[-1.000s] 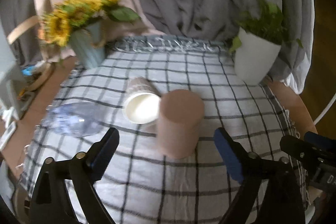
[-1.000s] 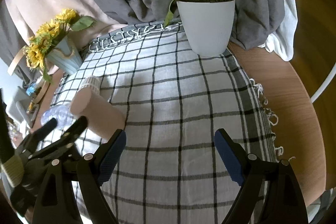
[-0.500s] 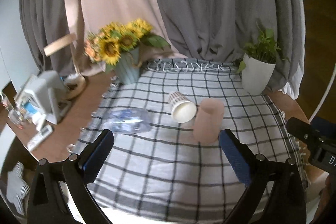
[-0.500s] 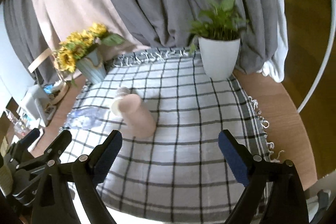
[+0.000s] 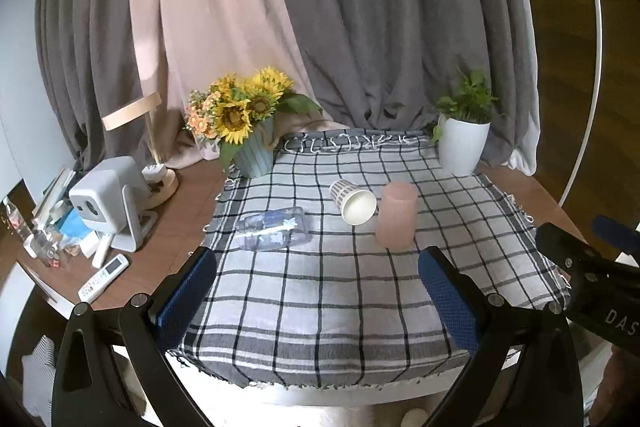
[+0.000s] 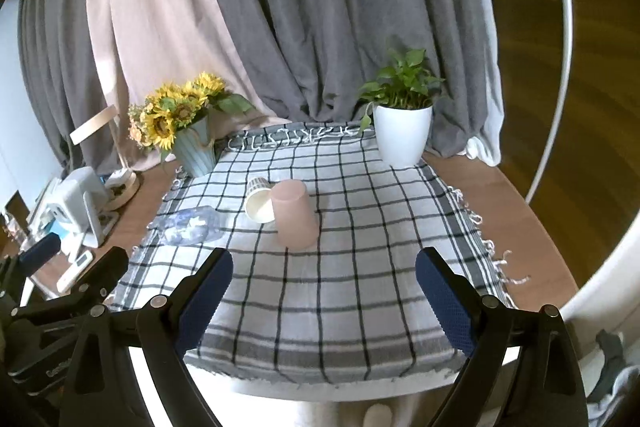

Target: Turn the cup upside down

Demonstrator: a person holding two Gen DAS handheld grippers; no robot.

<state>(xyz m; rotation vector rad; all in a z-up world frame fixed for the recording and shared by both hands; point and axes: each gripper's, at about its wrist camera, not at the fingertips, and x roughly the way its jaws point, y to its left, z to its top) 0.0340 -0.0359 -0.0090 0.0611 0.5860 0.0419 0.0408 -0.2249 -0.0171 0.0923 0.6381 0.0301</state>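
Risk first: we judge the pink cup finished, since it stands mouth-down on the checked cloth near the middle of the table. It appears to touch a paper cup lying on its side, its open mouth facing us. Any nudge to the paper cup, or a tug on the cloth, could tip the pink cup over. A clear plastic bottle lies loose to the left and could roll.

We find the left gripper spread wide, holding nothing, hanging near the front edge of the table, well apart from the pink cup. We find the right gripper equally wide and empty, touching nothing, also well short of the pink cup.
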